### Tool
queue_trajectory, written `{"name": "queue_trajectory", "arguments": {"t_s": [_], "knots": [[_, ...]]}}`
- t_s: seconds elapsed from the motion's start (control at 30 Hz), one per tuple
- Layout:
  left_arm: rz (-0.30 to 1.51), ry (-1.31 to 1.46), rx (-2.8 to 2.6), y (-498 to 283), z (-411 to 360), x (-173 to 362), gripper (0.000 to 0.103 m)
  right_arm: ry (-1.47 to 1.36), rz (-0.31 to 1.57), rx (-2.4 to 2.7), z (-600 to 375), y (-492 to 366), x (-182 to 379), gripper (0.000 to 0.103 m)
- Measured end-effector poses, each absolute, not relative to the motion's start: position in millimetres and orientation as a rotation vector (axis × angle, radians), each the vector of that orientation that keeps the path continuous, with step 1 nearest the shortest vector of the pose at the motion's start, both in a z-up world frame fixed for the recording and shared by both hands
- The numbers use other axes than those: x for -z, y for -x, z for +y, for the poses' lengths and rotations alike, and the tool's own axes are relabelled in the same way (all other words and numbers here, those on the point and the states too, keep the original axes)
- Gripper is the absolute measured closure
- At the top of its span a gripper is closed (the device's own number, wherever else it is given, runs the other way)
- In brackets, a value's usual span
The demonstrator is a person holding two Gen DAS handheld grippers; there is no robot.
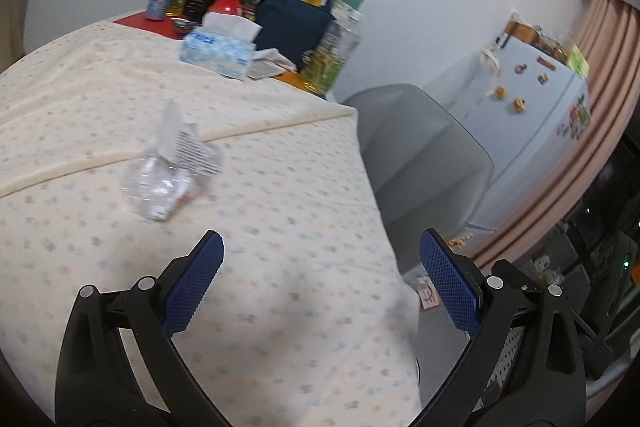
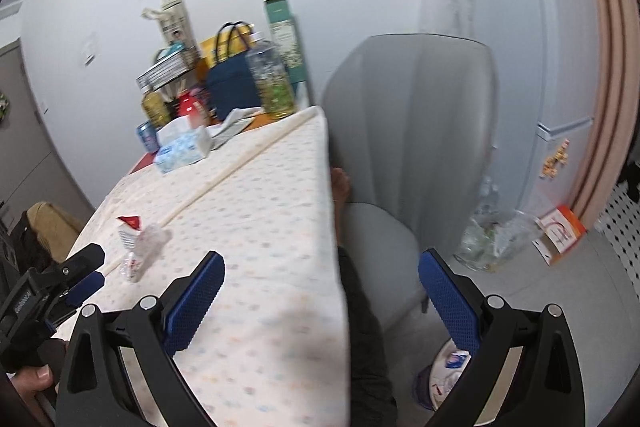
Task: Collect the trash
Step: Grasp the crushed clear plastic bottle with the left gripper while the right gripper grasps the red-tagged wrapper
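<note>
Clear wrapper alone on tablecloth, tissue box behind; both tongs released.

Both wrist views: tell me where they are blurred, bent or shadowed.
Left wrist view: the crumpled clear wrapper and tablecloth are motion-smeared, the left gripper fingers sharper; the fisheye bows the table edge. Right wrist view: the tablecloth print is smeared, the grey chair soft-edged; black vignette at the corners, a faint shadow between the right gripper fingers.
</note>
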State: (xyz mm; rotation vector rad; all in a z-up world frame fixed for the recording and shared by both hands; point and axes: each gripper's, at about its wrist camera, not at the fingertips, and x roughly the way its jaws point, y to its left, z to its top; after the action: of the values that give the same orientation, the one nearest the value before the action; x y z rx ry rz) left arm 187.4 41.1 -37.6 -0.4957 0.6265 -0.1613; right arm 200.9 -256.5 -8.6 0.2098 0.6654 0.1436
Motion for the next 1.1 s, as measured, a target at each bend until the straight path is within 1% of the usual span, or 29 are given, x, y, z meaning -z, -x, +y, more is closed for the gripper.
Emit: {"name": "queue_trajectory", "arguments": {"t_s": [0.4, 0.63, 1.1], "knots": [[0.600, 0.562, 0.040, -175, 121, 49, 0.006, -0.116, 0.672, -0.293, -162, -224, 1, 0.013], [0.594, 0.586, -0.023, -167, 153, 54, 0.006, -0.037, 0.674, -0.389, -108, -235, 0, 0.020], [0.601, 0.631, -0.128, -158, 205, 74, 0.006, 0.086, 0.699, -0.510, -27, -260, 11, 0.026]]}}
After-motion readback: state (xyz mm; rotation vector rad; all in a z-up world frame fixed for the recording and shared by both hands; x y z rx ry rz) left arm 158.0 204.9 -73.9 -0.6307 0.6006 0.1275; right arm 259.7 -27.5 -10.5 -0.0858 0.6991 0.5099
